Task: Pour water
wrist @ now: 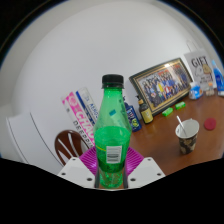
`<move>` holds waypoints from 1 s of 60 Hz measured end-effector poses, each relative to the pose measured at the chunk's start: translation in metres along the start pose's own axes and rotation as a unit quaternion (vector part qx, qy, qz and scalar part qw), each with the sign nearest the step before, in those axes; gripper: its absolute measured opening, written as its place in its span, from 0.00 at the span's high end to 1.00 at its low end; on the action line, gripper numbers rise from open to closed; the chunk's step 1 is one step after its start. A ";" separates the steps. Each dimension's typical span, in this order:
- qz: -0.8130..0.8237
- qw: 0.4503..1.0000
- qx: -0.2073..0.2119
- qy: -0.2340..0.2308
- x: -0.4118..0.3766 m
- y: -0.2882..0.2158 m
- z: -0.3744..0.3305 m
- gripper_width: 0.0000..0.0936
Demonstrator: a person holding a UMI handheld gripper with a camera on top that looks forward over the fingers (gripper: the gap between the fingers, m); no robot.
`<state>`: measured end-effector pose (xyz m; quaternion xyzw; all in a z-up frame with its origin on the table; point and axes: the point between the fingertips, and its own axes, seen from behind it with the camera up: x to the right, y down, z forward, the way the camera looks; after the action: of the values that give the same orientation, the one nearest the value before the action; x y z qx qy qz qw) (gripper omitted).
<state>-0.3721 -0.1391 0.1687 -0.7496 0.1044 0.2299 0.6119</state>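
Observation:
A green plastic bottle (112,125) with a black cap and a white label stands upright between my fingers, with the magenta pads (91,160) pressed against both of its sides. My gripper (112,168) is shut on the bottle's lower part and carries it above the wooden table (165,150). A paper cup (186,135) with a stick or straw in it stands on the table ahead and to the right of the bottle.
A framed photo (163,85) leans at the back right, with a white gift box (201,72) beside it. Small green items (171,109) lie before the frame. Boxes and packets (82,110) stand at the left, a white wall behind.

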 end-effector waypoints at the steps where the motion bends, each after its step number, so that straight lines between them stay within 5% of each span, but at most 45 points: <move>1: 0.026 1.000 0.002 -0.006 -0.001 -0.006 0.002 0.66; 11: 0.274 0.960 0.021 -0.047 0.008 -0.052 0.023 0.66; 21: 0.535 0.839 0.046 -0.086 0.041 -0.080 0.035 0.66; 35: 0.697 0.705 0.054 -0.123 0.071 -0.085 0.045 0.66; 60: 0.677 0.726 0.017 -0.117 0.067 -0.087 0.051 0.66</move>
<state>-0.2869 -0.0615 0.2055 -0.4364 0.5159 0.6674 0.3131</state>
